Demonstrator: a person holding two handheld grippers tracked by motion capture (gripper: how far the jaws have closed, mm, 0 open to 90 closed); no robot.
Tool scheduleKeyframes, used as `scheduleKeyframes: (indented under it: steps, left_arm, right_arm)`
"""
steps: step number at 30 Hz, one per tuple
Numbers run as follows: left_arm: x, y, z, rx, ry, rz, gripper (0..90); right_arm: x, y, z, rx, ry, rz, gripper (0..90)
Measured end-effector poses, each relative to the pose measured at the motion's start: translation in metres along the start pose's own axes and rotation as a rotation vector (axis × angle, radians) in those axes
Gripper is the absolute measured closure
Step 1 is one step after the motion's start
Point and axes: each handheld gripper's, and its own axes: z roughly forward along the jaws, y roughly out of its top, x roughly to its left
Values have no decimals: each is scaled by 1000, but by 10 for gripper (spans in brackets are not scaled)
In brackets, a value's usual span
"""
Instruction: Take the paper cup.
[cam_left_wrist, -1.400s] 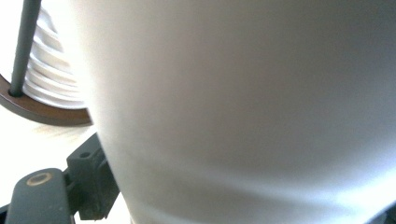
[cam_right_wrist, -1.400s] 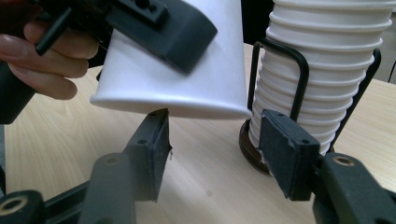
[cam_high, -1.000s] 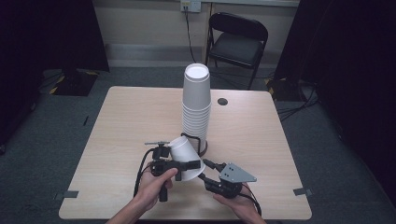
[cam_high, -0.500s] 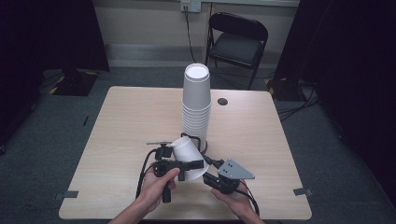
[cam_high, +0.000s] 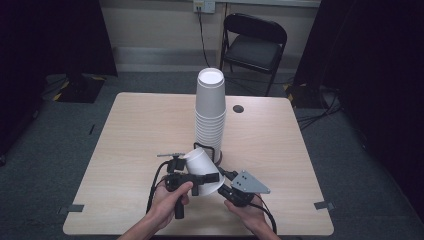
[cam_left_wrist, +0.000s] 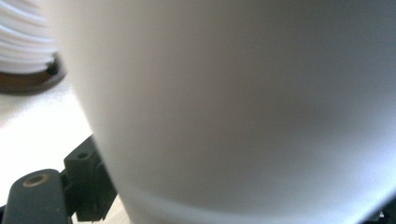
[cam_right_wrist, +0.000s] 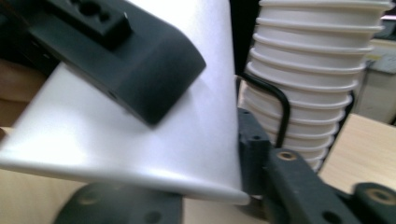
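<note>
White cup (cam_high: 202, 167) (tilted) clamped in left gripper (cam_high: 192, 178) jaws; right gripper (cam_high: 227, 177) jaws closing around rim.

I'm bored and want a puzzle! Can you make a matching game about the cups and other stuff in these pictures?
Things:
1. single cup
2. stack of cups
3. chair
4. dark round spot

Where or how:
A. behind the table, on the floor
B. standing tall in the middle of the table
C. tipped over sideways
D. flat on the table, just right of the stack

Pairs: 1-C, 2-B, 3-A, 4-D
</note>
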Motion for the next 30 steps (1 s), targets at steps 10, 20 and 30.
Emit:
scheduleKeyframes:
  steps: [10,20,30]
  left_arm:
    - [4,4,-2,-48,-17,69,79]
    - [5,11,-11,-76,0,110,73]
    - [13,22,-28,-183,46,110,153]
  right_arm:
    - [-2,0,-1,16,2,31,842]
    - [0,2,-3,22,47,47,850]
    - [5,3,-4,52,88,45,856]
